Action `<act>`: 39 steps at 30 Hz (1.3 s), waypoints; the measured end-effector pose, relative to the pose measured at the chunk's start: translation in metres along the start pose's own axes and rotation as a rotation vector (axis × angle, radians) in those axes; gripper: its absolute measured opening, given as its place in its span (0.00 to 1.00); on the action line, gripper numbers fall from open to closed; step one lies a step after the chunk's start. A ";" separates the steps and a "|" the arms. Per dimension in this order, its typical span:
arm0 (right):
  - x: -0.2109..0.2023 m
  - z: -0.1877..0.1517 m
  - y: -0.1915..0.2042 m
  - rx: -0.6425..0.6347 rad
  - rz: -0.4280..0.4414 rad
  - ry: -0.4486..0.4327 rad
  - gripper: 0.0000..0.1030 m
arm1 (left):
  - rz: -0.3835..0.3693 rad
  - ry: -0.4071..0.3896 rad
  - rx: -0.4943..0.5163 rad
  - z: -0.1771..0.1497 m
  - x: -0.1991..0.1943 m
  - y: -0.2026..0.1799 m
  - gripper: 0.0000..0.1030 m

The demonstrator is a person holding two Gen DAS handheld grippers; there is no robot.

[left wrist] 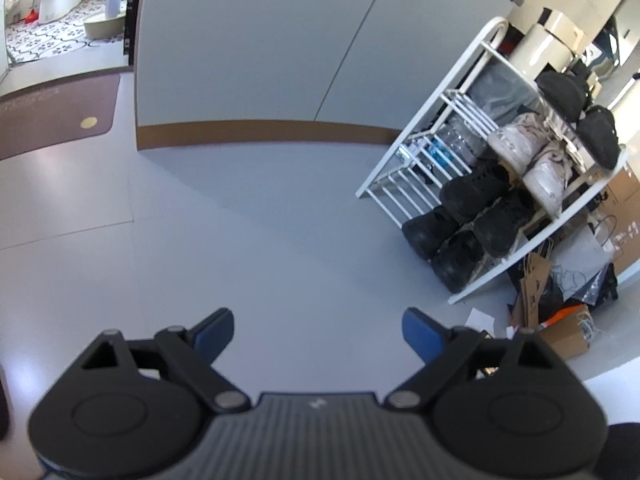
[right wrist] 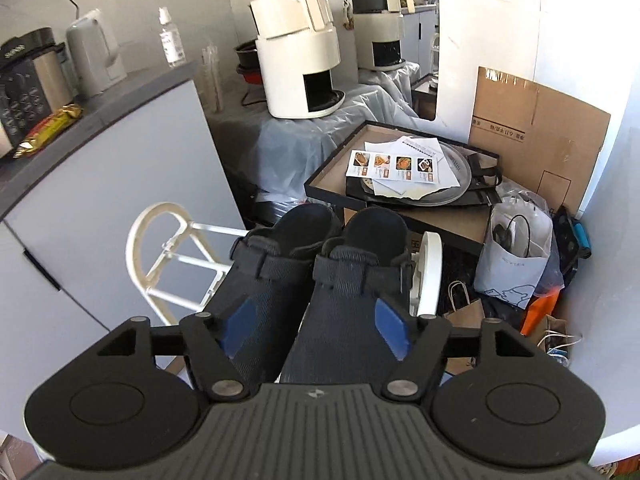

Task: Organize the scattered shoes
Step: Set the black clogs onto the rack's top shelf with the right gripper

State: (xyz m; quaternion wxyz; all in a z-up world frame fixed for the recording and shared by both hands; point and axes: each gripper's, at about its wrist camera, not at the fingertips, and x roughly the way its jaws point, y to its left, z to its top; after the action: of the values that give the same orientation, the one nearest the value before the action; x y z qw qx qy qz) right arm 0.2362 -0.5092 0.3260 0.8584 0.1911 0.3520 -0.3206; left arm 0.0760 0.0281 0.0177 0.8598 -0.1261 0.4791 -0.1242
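Observation:
In the left wrist view a white shoe rack point(left wrist: 460, 120) stands at the right with black shoes point(left wrist: 472, 216) on its lower tiers, pale shoes point(left wrist: 520, 148) above them, and black shoes point(left wrist: 576, 112) on top. My left gripper point(left wrist: 318, 330) is open and empty over bare grey floor, well left of the rack. In the right wrist view a pair of dark navy strap shoes point(right wrist: 320, 280) sits side by side on the top of the rack point(right wrist: 168, 256). My right gripper point(right wrist: 316, 326) spans the pair, a blue pad on each outer side.
Paper bags and cardboard point(left wrist: 560, 304) lie on the floor right of the rack. A grey cabinet point(right wrist: 100, 184) stands left of it. A black tray with papers point(right wrist: 404, 172), a cardboard sheet point(right wrist: 536, 136) and bags point(right wrist: 520, 256) crowd behind. A brown mat point(left wrist: 52, 116) lies far left.

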 end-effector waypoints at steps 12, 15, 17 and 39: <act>-0.030 -0.089 0.003 0.000 0.087 0.037 0.89 | 0.002 -0.030 0.023 -0.002 -0.008 -0.012 0.90; -0.035 -0.103 0.004 -0.031 0.101 0.026 0.92 | 0.020 -0.055 0.025 -0.005 -0.014 -0.012 0.90; -0.038 -0.108 0.008 -0.040 0.112 0.022 0.93 | 0.025 -0.058 0.019 -0.007 -0.016 -0.012 0.90; -0.010 -0.280 -0.019 -0.131 0.254 -0.079 0.94 | 0.022 -0.058 0.053 -0.026 -0.016 -0.021 0.90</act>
State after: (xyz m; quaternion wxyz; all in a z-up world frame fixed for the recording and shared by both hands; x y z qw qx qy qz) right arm 0.0825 -0.3638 0.1410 0.9158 0.1649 0.3112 -0.1932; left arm 0.0438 0.0113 0.0237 0.8777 -0.1015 0.4516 -0.1238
